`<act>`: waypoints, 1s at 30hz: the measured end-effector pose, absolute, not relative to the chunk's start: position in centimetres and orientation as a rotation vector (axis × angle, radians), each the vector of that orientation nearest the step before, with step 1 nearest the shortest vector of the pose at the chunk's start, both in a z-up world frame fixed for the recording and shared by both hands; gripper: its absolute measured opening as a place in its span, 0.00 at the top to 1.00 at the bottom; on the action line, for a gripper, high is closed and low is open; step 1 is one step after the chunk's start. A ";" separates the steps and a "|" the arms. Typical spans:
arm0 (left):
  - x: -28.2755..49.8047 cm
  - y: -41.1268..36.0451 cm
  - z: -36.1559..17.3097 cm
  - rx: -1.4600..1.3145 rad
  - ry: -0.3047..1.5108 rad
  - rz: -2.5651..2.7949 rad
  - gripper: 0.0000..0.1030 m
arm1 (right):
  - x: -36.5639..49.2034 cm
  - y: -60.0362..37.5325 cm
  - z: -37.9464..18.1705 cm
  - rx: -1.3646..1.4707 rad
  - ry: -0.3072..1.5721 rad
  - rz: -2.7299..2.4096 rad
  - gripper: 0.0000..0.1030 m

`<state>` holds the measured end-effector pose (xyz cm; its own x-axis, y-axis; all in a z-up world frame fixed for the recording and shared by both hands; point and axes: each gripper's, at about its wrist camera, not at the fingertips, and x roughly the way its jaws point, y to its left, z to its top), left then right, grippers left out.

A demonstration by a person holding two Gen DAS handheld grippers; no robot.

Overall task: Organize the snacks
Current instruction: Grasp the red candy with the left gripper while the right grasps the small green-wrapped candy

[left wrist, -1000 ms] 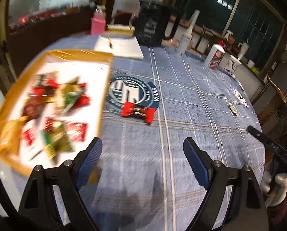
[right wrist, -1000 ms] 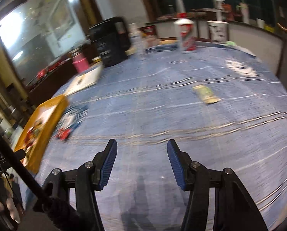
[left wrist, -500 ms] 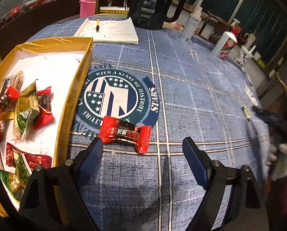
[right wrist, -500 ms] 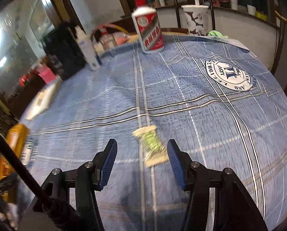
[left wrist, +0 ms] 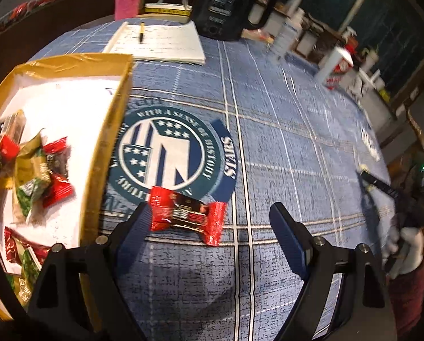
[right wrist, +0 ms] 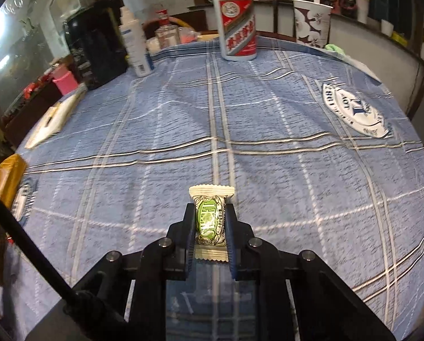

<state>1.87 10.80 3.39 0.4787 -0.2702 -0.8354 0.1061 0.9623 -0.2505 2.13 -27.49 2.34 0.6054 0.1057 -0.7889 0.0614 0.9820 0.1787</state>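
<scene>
Right gripper (right wrist: 210,224): fingers just closed, pinching green snack (right wrist: 211,219) at middle; lift to be kept level.
Left gripper (left wrist: 209,228): fingers spread, red snack (left wrist: 187,216) off-centre near left finger; recentring advised before closing, then both carried to yellow tray (left wrist: 98,153).

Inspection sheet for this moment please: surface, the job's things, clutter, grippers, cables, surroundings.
Surface: round table under a blue checked tablecloth with printed emblems.
Job's things: gold-rimmed tray holding wrapped snacks; red snack on the cloth beside the tray; green snack.
Clutter: notebook with pen, black kettle, white-and-red bottle, paper cup, pump bottle.
Grippers: left gripper open around the red snack; right gripper has just been closing, pads pressing the green snack.
Cables: nothing seen.
Surroundings: dark windows, a chair back, a cluttered side shelf.
</scene>
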 end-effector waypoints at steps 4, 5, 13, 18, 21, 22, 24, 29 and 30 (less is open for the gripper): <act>2.1 9.9 3.1 -0.126 1.070 -0.245 0.17 | 1.3 -26.3 3.2 0.266 0.919 0.134 0.83; 2.0 9.9 3.3 -0.142 1.071 -0.279 0.17 | 0.8 -25.9 3.6 0.286 0.915 0.170 0.83; 1.2 9.9 6.2 -0.201 1.018 -0.443 0.17 | -1.4 -23.0 4.9 0.339 0.897 0.311 0.83; 4.8 9.5 3.7 -0.177 1.113 -0.360 0.17 | -2.3 -21.4 5.2 0.319 0.886 0.338 0.83; 5.9 9.3 2.4 -0.136 1.183 -0.318 0.18 | -2.8 -21.3 5.2 0.326 0.882 0.338 0.83; 5.9 9.0 2.2 -0.119 1.198 -0.306 0.18 | -3.0 -21.4 5.2 0.329 0.880 0.338 0.83; 5.2 8.4 2.1 -0.112 1.241 -0.323 0.18 | -3.3 -21.5 5.4 0.326 0.873 0.342 0.83; 2.2 7.8 3.4 -0.251 1.296 -0.558 0.18 | -3.7 -21.4 5.6 0.327 0.869 0.360 0.83; 1.6 7.8 4.0 -0.214 1.265 -0.556 0.18 | -3.8 -21.4 5.6 0.330 0.868 0.365 0.83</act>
